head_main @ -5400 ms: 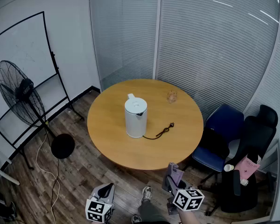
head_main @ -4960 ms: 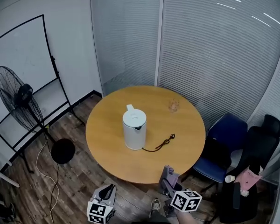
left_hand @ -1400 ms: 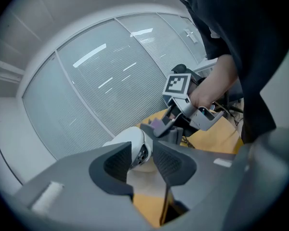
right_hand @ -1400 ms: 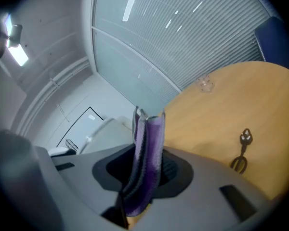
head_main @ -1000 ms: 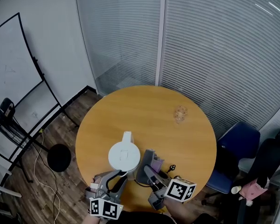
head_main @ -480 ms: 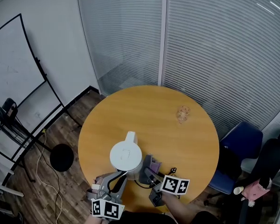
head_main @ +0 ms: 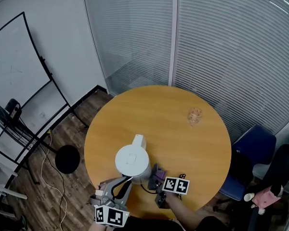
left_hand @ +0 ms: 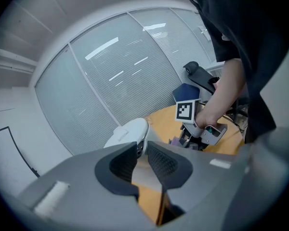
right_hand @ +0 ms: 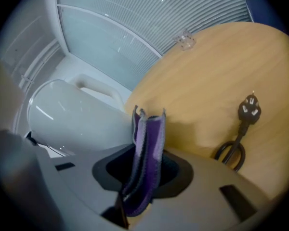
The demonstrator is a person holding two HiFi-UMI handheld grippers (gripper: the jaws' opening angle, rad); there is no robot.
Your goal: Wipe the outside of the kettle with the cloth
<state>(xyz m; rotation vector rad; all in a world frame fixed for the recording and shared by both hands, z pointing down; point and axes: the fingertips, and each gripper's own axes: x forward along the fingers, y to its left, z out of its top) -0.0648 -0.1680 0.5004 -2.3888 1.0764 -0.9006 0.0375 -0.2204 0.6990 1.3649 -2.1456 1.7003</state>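
The white kettle [head_main: 132,160] stands on the near part of the round wooden table [head_main: 159,124], its handle pointing away from me. My left gripper [head_main: 124,180] reaches it from the near side. In the left gripper view the jaws stand narrow, and this gripper [left_hand: 141,147] pinches the kettle's [left_hand: 128,131] near edge. My right gripper [head_main: 160,182] sits low at the kettle's right side, shut on a folded purple cloth [head_main: 158,171]. The cloth [right_hand: 147,138] stands up from the jaws just beside the kettle wall [right_hand: 72,119].
The kettle's black cord and plug [right_hand: 248,110] lie on the table right of the cloth. A small clear glass [head_main: 194,115] stands at the far right of the table. A fan base [head_main: 67,159] is on the floor at left and a blue chair [head_main: 253,146] at right.
The person has walked up to the table. In the last second the right gripper came down with the cloth beside the kettle. The left gripper stayed at the kettle.
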